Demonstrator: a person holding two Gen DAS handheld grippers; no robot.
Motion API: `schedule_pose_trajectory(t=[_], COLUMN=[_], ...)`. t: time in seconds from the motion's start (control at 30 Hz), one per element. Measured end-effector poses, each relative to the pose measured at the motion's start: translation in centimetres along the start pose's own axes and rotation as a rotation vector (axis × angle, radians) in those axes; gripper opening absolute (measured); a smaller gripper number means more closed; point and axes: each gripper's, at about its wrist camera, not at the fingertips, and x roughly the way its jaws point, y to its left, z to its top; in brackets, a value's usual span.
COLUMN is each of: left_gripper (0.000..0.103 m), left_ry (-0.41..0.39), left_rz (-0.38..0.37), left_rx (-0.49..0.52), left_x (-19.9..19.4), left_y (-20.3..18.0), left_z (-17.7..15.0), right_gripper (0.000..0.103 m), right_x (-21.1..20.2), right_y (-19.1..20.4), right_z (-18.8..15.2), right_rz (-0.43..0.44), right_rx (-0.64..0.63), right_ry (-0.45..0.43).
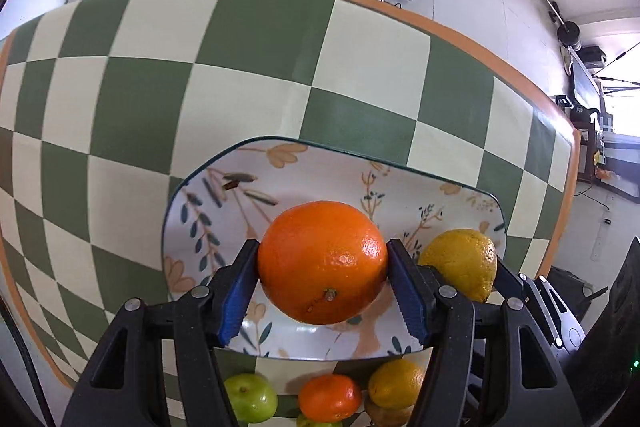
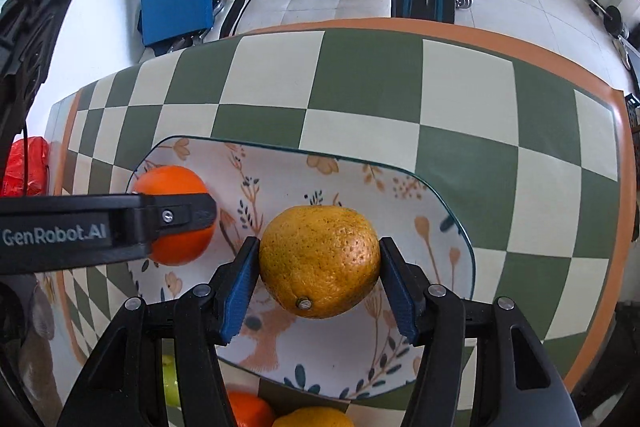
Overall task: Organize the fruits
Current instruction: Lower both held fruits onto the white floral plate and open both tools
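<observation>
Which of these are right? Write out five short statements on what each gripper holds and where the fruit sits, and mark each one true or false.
1. The left gripper is closed on the round bright orange fruit. True.
2. The right gripper is open and holds nothing. False: it grips the dull yellow-orange pitted citrus fruit.
3. Both held fruits are over the floral-patterned ceramic plate with a dark rim. True.
4. The plate sits on a plain white tablecloth. False: the green and cream checkered tablecloth with an orange border lies under it.
5. A small green fruit lies off the plate, at its near edge. True.
</observation>
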Motion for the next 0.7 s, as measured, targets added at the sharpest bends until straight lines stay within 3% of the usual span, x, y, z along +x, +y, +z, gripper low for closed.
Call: schedule_pose_trajectory(t=[0.27, 0.33, 0.37, 0.4, 0.47, 0.53, 0.7], left_gripper=[0.061, 0.062, 0.066, 0.078, 0.087, 0.087, 0.087], left_ry=[0.038, 0.038, 0.033, 0.024, -0.004, -0.040, -0.120], left_rz=[0.010, 0.012, 0.007, 0.011, 0.048, 0.081, 0.152], left_rx=[0.024, 0.028, 0.027, 0.030, 0.040, 0.058, 0.095], left_x=[1.4, 1.3, 1.0, 0.6, -0.1, -1.0, -3.5], left_y=[-0.5, -0.9, -0.8, -0.9, -0.8, -0.9, 0.1], left_z=[0.2, 0.5, 0.4, 0.4, 0.1, -0.5, -3.7], right_gripper=[0.064, 0.083, 0.086, 0.088, 0.089, 0.094, 0.094], right_x=[1.1, 0.9, 0.6, 0.2, -0.4, -1.2, -2.8], right_y=[-0.4, -0.4, -0.6, -0.7, -1.1, -1.4, -1.6], right_z=[0.2, 0.2, 0.1, -0.1, -0.4, -1.1, -3.3], right_rz=[0.022, 0.020, 0.022, 0.024, 0.019, -0.006, -0.071], right_rx=[0.020, 0.033, 0.040, 0.049, 0.071, 0.088, 0.125], right_ry=[0.042, 0.047, 0.046, 0.046, 0.049, 0.042, 0.016])
